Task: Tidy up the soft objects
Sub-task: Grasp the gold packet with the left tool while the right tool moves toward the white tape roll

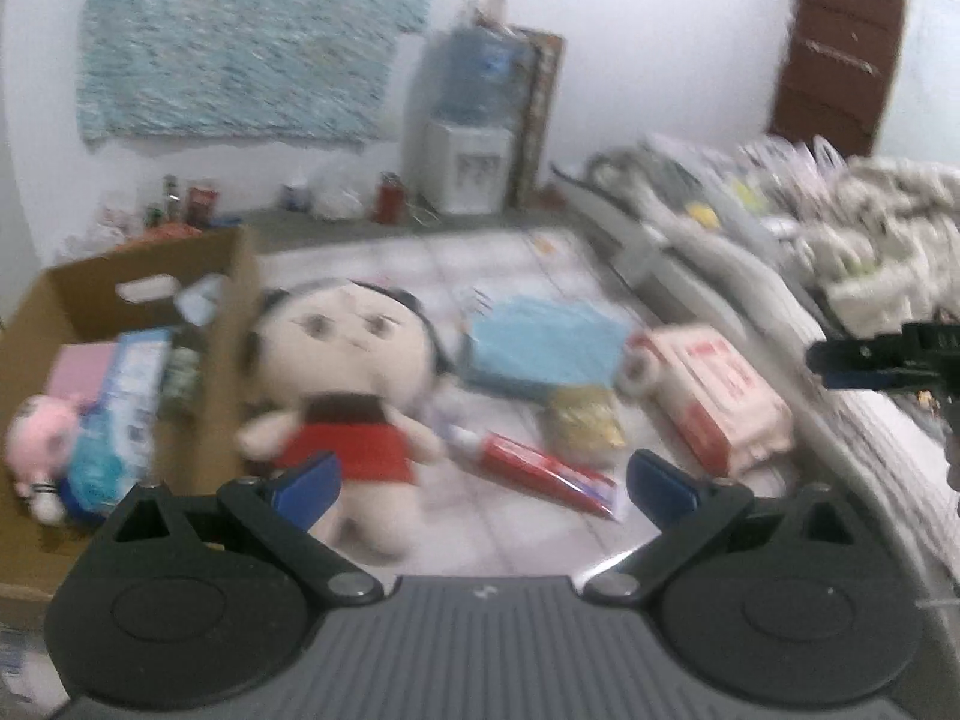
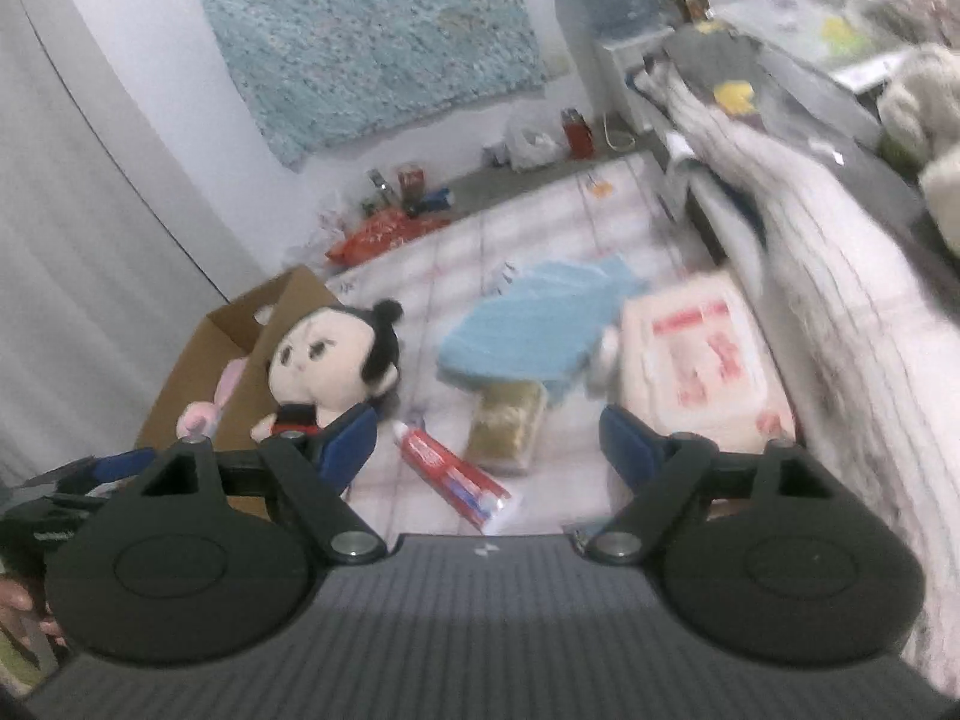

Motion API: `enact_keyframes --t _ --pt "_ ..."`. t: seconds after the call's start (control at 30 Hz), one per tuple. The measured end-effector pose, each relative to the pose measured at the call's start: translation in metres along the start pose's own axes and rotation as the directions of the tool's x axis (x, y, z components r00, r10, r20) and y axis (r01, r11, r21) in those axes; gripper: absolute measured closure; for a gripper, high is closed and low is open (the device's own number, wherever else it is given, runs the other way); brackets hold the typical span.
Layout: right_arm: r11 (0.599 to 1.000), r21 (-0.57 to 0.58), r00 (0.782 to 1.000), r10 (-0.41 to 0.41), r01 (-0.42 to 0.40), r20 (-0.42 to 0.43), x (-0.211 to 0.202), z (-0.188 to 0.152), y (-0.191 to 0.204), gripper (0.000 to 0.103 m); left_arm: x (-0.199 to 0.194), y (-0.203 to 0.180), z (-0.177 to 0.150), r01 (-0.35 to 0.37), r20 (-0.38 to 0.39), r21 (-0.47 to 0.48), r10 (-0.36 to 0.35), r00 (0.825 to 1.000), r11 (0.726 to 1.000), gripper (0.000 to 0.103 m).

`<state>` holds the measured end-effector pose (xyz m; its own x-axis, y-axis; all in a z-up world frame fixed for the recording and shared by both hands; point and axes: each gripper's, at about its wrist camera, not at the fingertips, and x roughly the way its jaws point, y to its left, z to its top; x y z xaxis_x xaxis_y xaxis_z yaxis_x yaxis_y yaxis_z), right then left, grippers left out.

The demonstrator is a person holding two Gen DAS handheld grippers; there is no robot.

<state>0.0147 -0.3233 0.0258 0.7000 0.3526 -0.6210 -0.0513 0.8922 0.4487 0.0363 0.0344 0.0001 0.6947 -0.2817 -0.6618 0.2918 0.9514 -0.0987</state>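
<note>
A: Nearest the left wrist camera, the left gripper stands with its jaws wide apart and nothing between them, above a plush doll in a red dress lying on the tiled floor.

B: The right gripper is likewise released and empty, hanging over a red toothpaste tube. This view catches the doll leaning against the cardboard box.

A: Only the left view looks into that box: a pink plush toy and 2 or 3 packets sit inside. The right view shows just the pink toy's ears above the wall.

B: Farther out, both views show a yellow sponge, a blue folded cloth and a white pack with red print beside the bed's edge.

A: At the back wall, a water dispenser; the brown door appears in the left view alone
</note>
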Motion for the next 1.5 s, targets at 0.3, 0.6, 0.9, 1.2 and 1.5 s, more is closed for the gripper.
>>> enact_keyframes --t 0.3,0.6,0.9,1.2,1.5 --pt "0.996 0.017 0.993 0.093 -0.092 -0.078 0.057 -0.025 0.002 0.029 0.061 -0.035 -0.016 0.070 -0.088 0.027 -0.067 0.994 0.997 0.003" --pt "0.997 0.058 0.991 0.062 -0.055 -0.122 0.126 -0.017 -0.001 0.036 0.108 -0.050 -0.004 0.101 -0.089 0.068 -0.094 0.992 0.993 0.010" --pt "0.997 0.080 0.996 0.013 -0.007 -0.085 0.148 0.001 -0.014 0.040 0.183 -0.063 0.024 0.110 -0.189 0.110 -0.088 0.978 0.988 0.010" --pt "0.957 -0.201 0.973 -0.224 0.210 -0.053 0.174 0.033 -0.015 0.057 0.231 -0.067 0.030 0.101 -0.281 0.090 -0.072 0.957 0.991 0.028" --pt "0.925 -0.312 0.958 -0.263 0.217 -0.113 0.196 0.038 -0.011 0.066 0.235 -0.057 0.030 0.118 -0.270 0.053 -0.100 0.958 0.992 0.047"
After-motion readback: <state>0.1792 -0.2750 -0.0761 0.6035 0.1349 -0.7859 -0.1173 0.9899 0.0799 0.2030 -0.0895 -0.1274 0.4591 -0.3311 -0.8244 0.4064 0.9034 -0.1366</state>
